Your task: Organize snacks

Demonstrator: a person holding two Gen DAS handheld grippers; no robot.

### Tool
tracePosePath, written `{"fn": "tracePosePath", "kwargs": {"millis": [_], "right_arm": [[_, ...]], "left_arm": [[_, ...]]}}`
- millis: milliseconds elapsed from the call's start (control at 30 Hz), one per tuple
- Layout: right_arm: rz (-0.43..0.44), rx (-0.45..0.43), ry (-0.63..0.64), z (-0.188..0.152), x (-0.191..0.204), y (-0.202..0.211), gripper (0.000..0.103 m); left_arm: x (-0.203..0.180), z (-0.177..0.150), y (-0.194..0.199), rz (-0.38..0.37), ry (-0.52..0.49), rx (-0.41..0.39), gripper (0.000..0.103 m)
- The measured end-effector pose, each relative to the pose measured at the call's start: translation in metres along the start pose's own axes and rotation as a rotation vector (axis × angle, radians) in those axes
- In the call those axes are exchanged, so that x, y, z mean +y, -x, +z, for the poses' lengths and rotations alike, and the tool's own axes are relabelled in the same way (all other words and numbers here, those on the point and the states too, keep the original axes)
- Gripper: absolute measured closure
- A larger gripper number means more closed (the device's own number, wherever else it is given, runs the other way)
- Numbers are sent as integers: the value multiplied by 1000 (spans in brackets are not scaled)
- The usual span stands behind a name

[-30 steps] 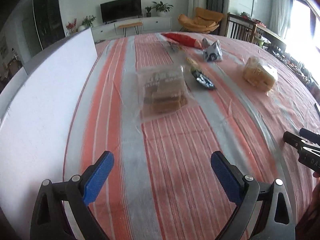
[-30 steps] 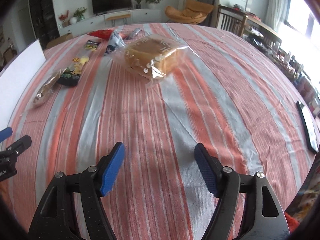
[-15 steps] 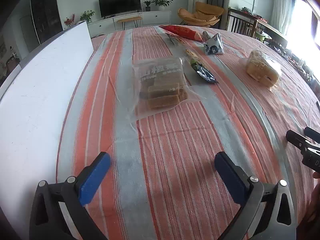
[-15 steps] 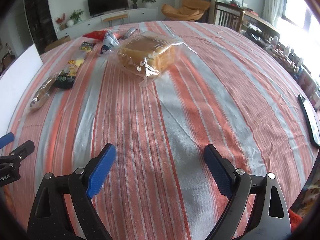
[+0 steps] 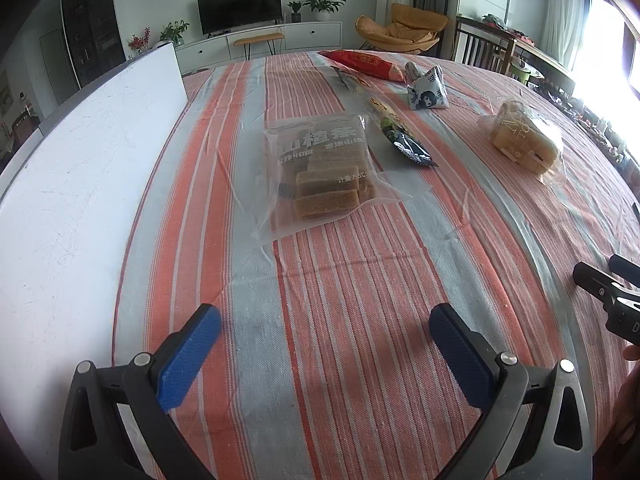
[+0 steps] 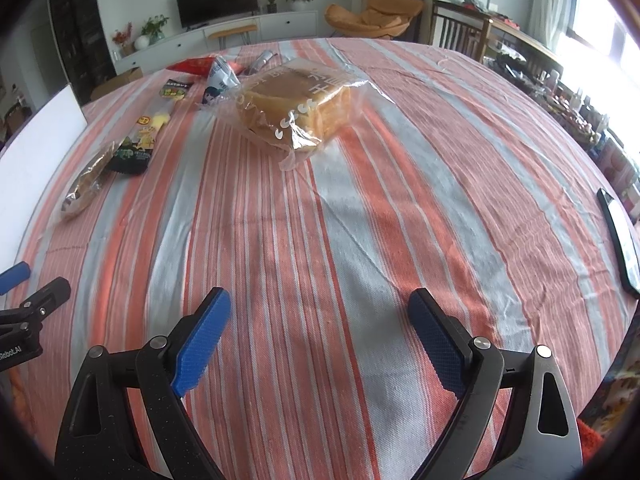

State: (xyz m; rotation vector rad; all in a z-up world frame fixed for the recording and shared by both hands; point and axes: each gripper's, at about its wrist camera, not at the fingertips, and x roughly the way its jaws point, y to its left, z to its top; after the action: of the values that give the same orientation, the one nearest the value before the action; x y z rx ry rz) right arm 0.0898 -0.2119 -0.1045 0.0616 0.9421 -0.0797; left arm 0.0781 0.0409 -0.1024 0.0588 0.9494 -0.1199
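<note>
A clear bag of brown hawthorn bars (image 5: 324,168) lies flat ahead of my left gripper (image 5: 320,344), which is open and empty above the striped cloth. A bagged bread loaf (image 6: 296,104) lies ahead of my right gripper (image 6: 320,324), also open and empty; it also shows in the left wrist view (image 5: 524,140). A long dark and yellow packet (image 5: 400,136), a red snack bag (image 5: 364,65) and a small white pyramid packet (image 5: 428,92) lie farther back. In the right wrist view the bar bag (image 6: 86,184) sits at the left.
A white board (image 5: 80,168) stands along the table's left side. A dark phone (image 6: 620,236) lies near the table's right edge. The striped tablecloth (image 6: 320,216) covers the table. Chairs and a TV stand lie beyond the far edge.
Both grippers have opened wider and moved a little closer to the snacks; the bar bag and the bread loaf look larger and nearer. No snack has moved.
</note>
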Motion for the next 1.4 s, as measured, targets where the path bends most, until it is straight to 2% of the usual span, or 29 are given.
{"fn": "tracePosePath", "kwargs": {"millis": [533, 667, 733, 800, 900, 1000, 1067, 1167, 1233, 1400], "right_arm": [[-1, -5, -2, 0, 0, 1, 10], [-3, -12, -6, -2, 0, 2, 10], [-4, -14, -7, -2, 0, 2, 10], [-4, -14, -7, -2, 0, 2, 10], [-3, -14, -7, -3, 0, 2, 10], [-4, -13, -7, -2, 0, 2, 9], [-4, -13, -7, -2, 0, 2, 9], [-4, -14, -6, -2, 0, 2, 9], [-4, -14, -6, -2, 0, 2, 9], [-4, -14, -7, -2, 0, 2, 9]], "left_arm": [[0, 0, 0, -1, 0, 0, 0], [4, 1, 4, -22, 17, 1, 0], [12, 6, 11, -67, 67, -12, 0], [20, 20, 25, -116, 123, -64, 0], [23, 48, 33, -97, 119, -95, 0], [22, 78, 17, -40, 92, -20, 0], [21, 92, 3, -49, 99, 25, 0], [18, 102, -19, -68, 104, 74, 0], [15, 108, -35, -52, 89, 115, 0], [16, 112, -60, -5, 94, 159, 0]]}}
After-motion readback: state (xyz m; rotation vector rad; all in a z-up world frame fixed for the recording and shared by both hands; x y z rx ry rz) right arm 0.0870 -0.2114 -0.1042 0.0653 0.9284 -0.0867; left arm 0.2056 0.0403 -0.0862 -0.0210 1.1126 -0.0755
